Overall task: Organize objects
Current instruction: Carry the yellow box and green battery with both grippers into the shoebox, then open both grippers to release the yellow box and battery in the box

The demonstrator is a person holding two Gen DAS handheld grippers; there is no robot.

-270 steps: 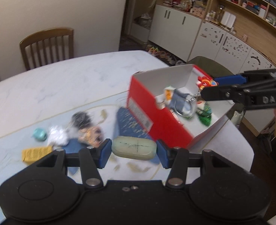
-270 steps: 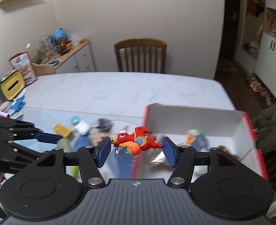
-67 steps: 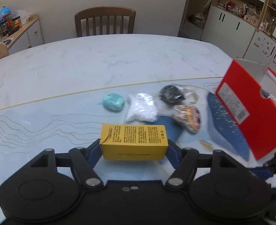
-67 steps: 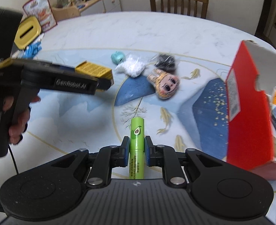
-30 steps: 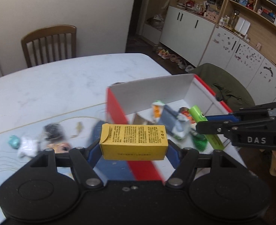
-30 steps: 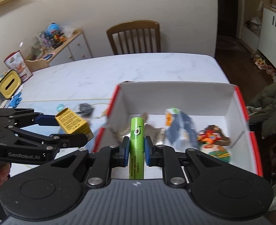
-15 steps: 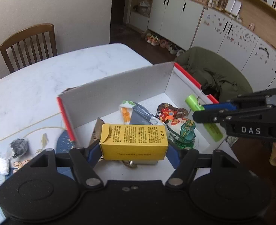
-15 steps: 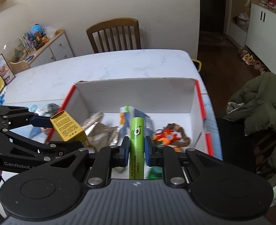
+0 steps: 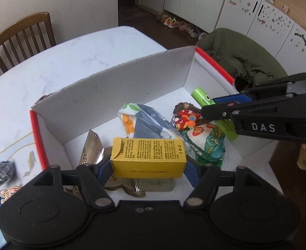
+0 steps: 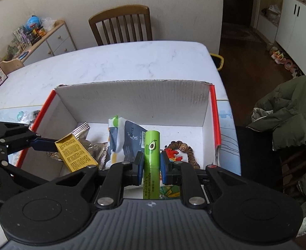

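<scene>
Both grippers moved over the red box [image 10: 215, 112] now: left gripper [image 9: 147, 167] jaws clamped on yellow carton [image 9: 148, 157], right gripper [image 10: 150, 167] jaws clamped on green tube [image 10: 151, 154], probably lined up for dropping.

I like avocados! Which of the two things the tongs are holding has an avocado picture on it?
The green tube in the right tongs. The left tongs hold a plain yellow box with only writing.

1. You have a white marble-patterned table [image 10: 132, 62] as your landmark.
2. A brown wooden slat-back chair [image 10: 121, 25] stands at its far edge.
3. An olive-green padded jacket [image 10: 288, 112] is draped beside its right end.
4. A pale low cabinet [image 10: 48, 39] cluttered with small items sits beyond its left side.
5. White cupboard doors [image 9: 194, 0] line the wall well beyond it.
</scene>
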